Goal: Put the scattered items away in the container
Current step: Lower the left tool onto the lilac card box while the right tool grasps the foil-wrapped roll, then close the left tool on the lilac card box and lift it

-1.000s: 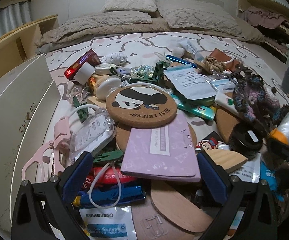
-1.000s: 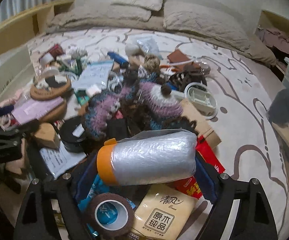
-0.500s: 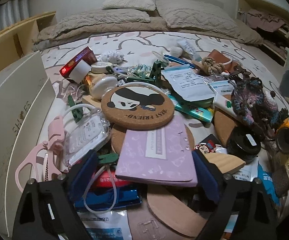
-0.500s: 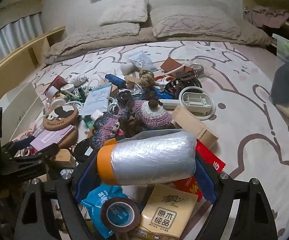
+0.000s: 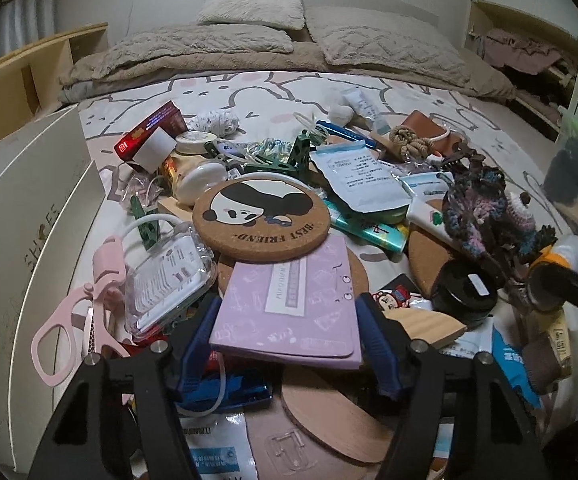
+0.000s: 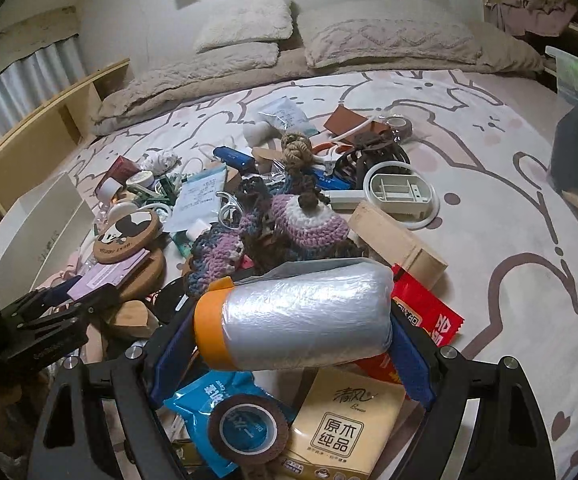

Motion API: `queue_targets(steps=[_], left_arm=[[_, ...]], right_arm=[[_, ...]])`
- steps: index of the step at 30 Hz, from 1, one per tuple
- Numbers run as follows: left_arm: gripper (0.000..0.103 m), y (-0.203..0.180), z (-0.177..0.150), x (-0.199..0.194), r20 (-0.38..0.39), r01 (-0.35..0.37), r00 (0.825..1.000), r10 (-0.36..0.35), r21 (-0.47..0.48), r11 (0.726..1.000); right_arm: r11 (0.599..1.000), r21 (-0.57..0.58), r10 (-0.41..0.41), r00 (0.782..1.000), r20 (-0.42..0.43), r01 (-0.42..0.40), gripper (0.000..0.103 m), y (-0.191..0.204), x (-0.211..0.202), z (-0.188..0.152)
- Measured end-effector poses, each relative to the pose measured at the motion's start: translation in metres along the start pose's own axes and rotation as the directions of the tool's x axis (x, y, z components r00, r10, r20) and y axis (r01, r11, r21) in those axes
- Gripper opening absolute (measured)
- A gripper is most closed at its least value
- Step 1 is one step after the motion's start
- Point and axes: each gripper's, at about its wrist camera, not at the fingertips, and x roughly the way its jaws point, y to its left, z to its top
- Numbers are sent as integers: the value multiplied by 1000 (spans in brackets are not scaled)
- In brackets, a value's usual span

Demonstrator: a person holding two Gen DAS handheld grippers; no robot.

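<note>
The left gripper (image 5: 285,334) has just been closing its jaws, and its blue pads now sit against both side edges of a lilac notebook (image 5: 291,300) in the near middle of the pile. The notebook's far edge is tucked under a round cork coaster (image 5: 261,216) printed with a panda. Pink scissors (image 5: 77,320) and a clear plastic case (image 5: 169,276) lie just left of the jaws, and a wooden wedge (image 5: 429,324) lies just right.

The right gripper (image 6: 293,344) has its jaws spread wide around a roll of clear plastic film (image 6: 301,316) with an orange end, carried sideways above the clutter. Below it are a brown tape roll (image 6: 247,428), a blue packet (image 6: 209,400) and a tan tissue pack (image 6: 341,432). A red wrapper (image 6: 429,316) lies to the right, and knitted purple pieces (image 6: 309,220) lie beyond.

The scattered items cover the near left of a bed (image 6: 509,208) with a cartoon-print sheet. A white open box (image 5: 29,224) marked "SHOES" stands at the pile's left edge. Beige pillows (image 6: 249,20) line the far end.
</note>
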Motion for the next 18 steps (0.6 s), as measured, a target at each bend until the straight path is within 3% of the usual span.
queue_targets(steps=[18], left_arm=[[67,-6,1,-29,43,99,994,-98,-17,995]], right_arm=[[999,31,7,1000,14,-7,87,-3,-5,0]])
